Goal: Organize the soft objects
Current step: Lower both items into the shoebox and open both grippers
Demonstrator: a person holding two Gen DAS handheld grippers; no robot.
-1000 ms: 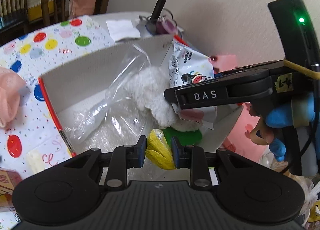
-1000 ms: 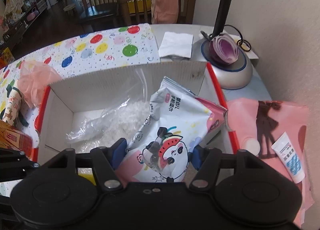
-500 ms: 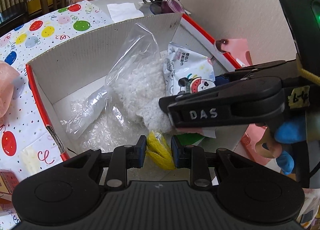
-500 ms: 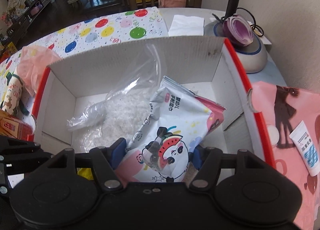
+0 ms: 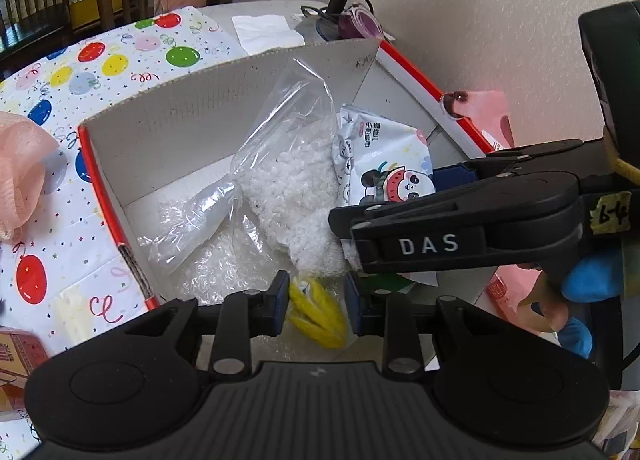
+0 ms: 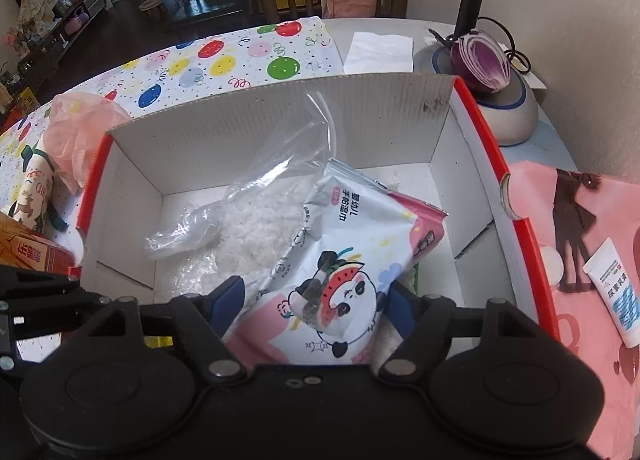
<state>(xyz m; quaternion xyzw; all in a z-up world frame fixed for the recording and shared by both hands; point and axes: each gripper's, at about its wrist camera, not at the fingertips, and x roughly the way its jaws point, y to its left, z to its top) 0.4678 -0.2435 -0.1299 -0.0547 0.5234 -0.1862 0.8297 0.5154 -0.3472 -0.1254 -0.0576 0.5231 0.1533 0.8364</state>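
A white cardboard box (image 5: 180, 107) (image 6: 280, 111) with a red rim holds a clear bag of white fluff (image 5: 280, 179) (image 6: 256, 227). My left gripper (image 5: 316, 300) hangs over the box's near corner. Its jaws are opening, and a yellow soft thing (image 5: 320, 316) lies between the pads with a small gap on each side. My right gripper (image 6: 316, 300) (image 5: 340, 219) is over the box's right half. Its jaws are opening too. A wipes pack (image 6: 352, 260) (image 5: 384, 163) with a panda print rests between them on the fluff.
A pink mesh puff (image 5: 20, 171) and a balloon-print cloth (image 5: 120, 59) lie left of the box. Behind it are a napkin (image 6: 378, 53) and a lamp base (image 6: 508, 119) bearing half a red onion (image 6: 484, 63). A cream tube (image 6: 612, 292) lies at the right, by the wall.
Both pairs of jaws have widened. The yellow thing, pinched before, now sits loose between the left pads. The wipes pack has settled onto the fluff.
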